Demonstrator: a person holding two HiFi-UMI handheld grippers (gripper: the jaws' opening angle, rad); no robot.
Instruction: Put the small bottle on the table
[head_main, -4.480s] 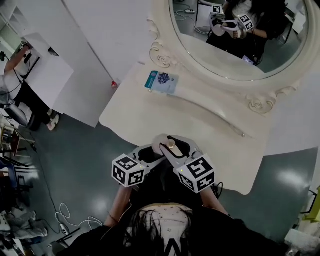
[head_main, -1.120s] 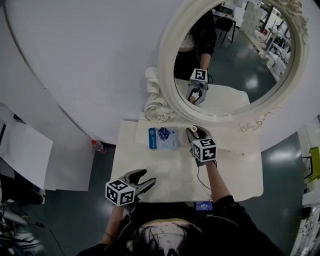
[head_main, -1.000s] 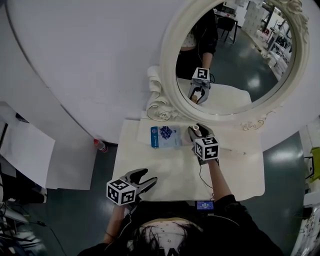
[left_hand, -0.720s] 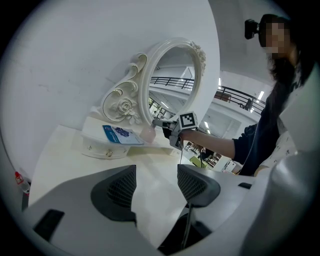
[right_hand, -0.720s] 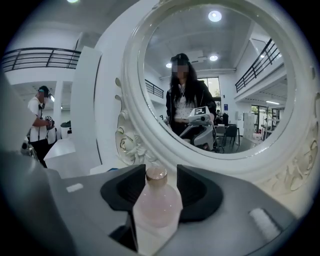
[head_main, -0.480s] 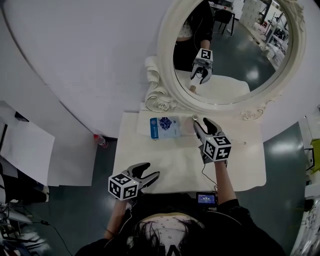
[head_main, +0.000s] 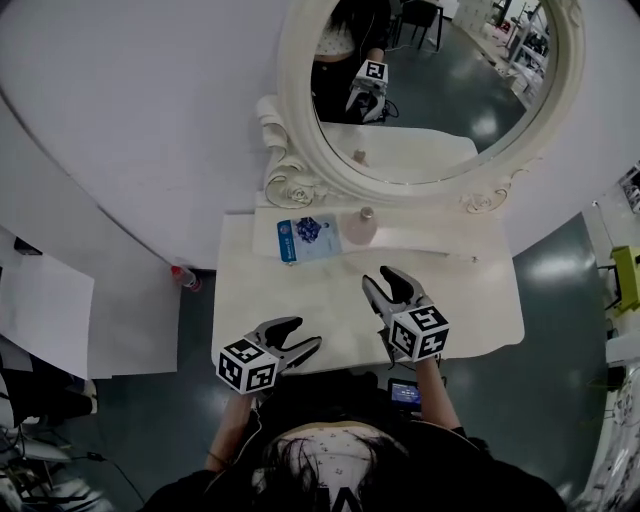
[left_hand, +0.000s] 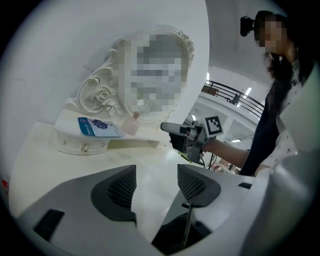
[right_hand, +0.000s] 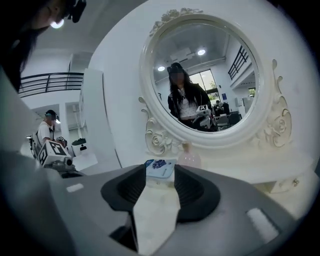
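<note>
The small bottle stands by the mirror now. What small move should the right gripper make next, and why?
Probably draw the right gripper back toward the table's front edge and rest. The small bottle stands upright beside the blue packet, apart from the gripper, whose jaws are closing slightly with nothing between them.

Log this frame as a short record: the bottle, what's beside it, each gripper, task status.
bottle: small bottle upright on the raised shelf below the mirror
beside it: blue packet, on its left in the head view
right gripper: over the table, apart from the bottle, jaws apart and closing slightly, nothing between them
left gripper: near the table's front edge, jaws open, empty
task status: bottle set down, neither gripper on it
</note>
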